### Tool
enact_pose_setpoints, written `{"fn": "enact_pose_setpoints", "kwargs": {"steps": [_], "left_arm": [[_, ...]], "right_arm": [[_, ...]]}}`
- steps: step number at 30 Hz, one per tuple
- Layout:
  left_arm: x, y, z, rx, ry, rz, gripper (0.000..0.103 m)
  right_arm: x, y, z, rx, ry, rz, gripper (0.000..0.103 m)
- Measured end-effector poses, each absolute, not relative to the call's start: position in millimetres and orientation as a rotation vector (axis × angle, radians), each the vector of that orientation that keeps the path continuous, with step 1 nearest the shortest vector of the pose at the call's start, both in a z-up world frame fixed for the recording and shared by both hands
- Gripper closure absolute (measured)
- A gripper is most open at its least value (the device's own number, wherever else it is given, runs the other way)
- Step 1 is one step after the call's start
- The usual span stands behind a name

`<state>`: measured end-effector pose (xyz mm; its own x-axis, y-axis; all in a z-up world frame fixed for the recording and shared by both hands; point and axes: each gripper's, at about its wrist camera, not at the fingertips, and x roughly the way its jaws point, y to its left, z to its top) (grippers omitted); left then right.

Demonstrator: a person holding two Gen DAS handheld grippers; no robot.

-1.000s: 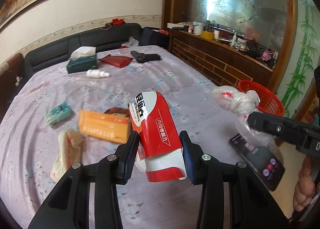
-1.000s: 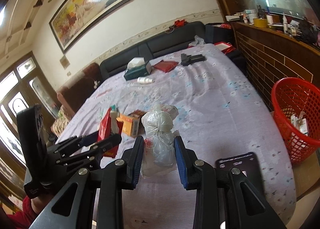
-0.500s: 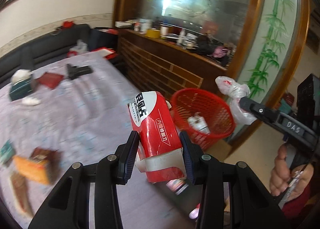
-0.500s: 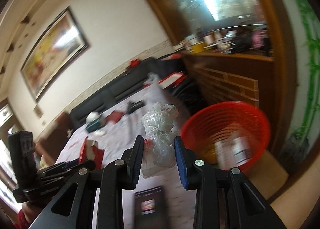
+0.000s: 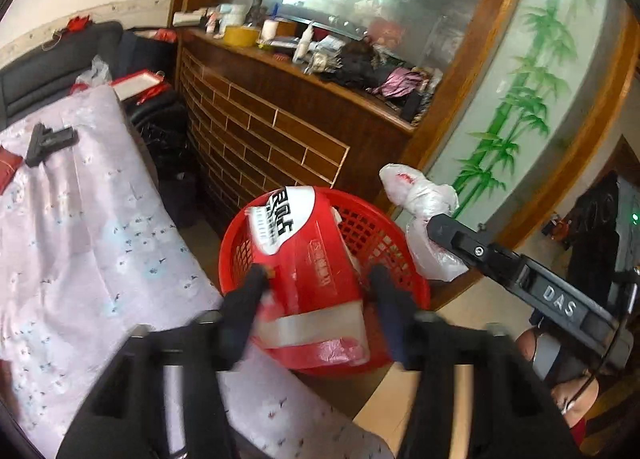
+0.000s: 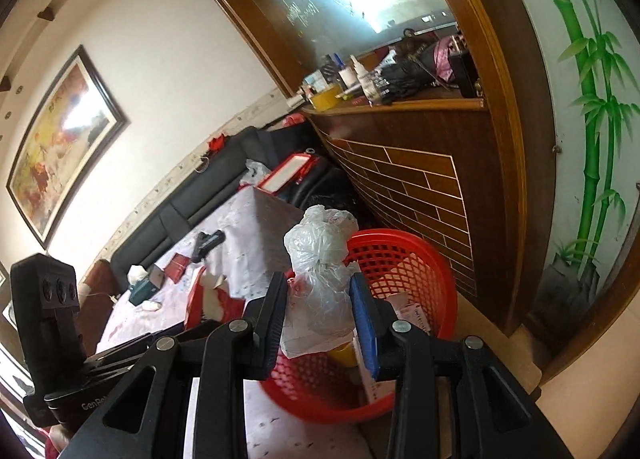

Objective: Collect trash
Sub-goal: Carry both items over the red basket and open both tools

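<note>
So this is a lived-in room with a bed under a lilac flowered sheet [image 5: 80,243] and a wooden brick-pattern cabinet along the wall. Closest to me, my left gripper [image 5: 316,311] is over the round red plastic mesh basket [image 5: 384,227] that sits on the floor at the bed's corner. Its jaws are opening and the crumpled red-and-white paper pack [image 5: 312,259] sits loose between them, tipped toward the basket, so I'd say it's dropping in. My right gripper [image 6: 320,319] is just beside it above the same basket, jaws starting to open too, with the knotted clear plastic bag [image 6: 320,255] between the pads; can't tell if it's fully free yet. Further back on the sheet there's a black pistol-shaped thing [image 5: 50,141], not trash I think.
</note>
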<state>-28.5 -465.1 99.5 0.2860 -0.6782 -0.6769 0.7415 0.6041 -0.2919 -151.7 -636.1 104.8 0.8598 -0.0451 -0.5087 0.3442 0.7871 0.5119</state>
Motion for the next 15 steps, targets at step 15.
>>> {"fn": "enact_pose_setpoints", "kwargs": {"steps": [15], "left_arm": [[-36.8,-376.0,109.8,0.048,0.842,-0.863,0.036]], "right_arm": [[-184.5,-585.7,123.2,0.589,0.474,-0.156,0.048]]}}
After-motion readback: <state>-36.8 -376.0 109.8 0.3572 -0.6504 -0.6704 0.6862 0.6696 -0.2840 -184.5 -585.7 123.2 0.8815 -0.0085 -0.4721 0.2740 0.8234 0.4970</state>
